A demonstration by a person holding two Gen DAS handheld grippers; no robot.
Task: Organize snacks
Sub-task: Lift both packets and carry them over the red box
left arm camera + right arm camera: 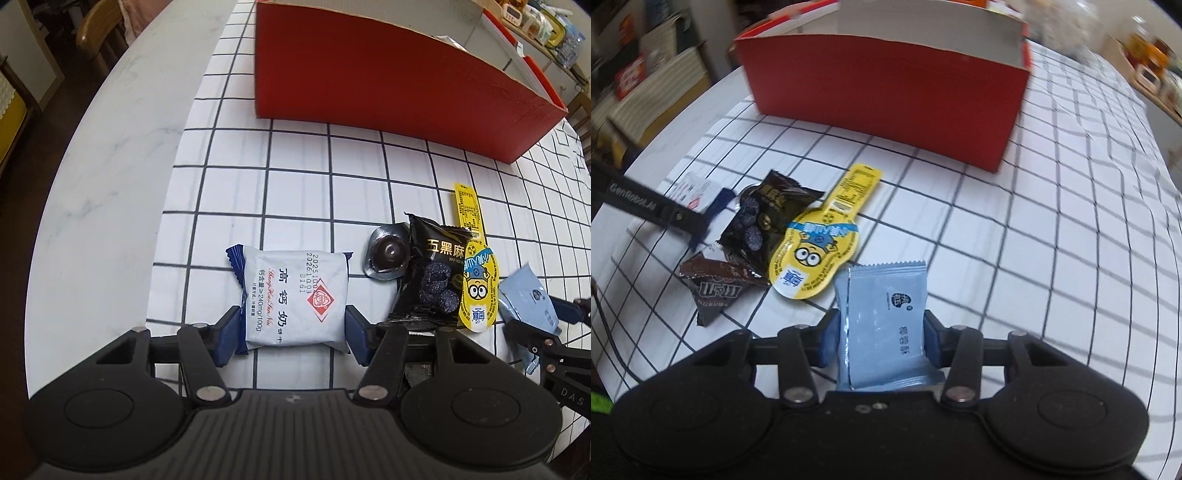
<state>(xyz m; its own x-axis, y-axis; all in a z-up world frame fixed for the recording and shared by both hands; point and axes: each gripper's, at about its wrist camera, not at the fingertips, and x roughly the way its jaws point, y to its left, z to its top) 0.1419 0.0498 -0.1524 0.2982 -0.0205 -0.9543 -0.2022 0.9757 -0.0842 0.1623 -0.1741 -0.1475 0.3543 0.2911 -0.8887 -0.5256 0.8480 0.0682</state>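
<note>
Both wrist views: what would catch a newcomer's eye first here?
The big red box at the far side of the grid-patterned tablecloth dominates both views. Next, each gripper is clamped on a snack: the left gripper on a white biscuit packet, the right gripper on a light blue packet. Between them lies the bright yellow cartoon pouch.

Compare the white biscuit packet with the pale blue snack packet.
The white biscuit packet has dark blue crimped ends and a red diamond logo; the pale blue snack packet is one colour with small dark print. The white one sits between the left gripper's pads, the blue between the right gripper's. Both are sealed, flat, rectangular pouches.
</note>
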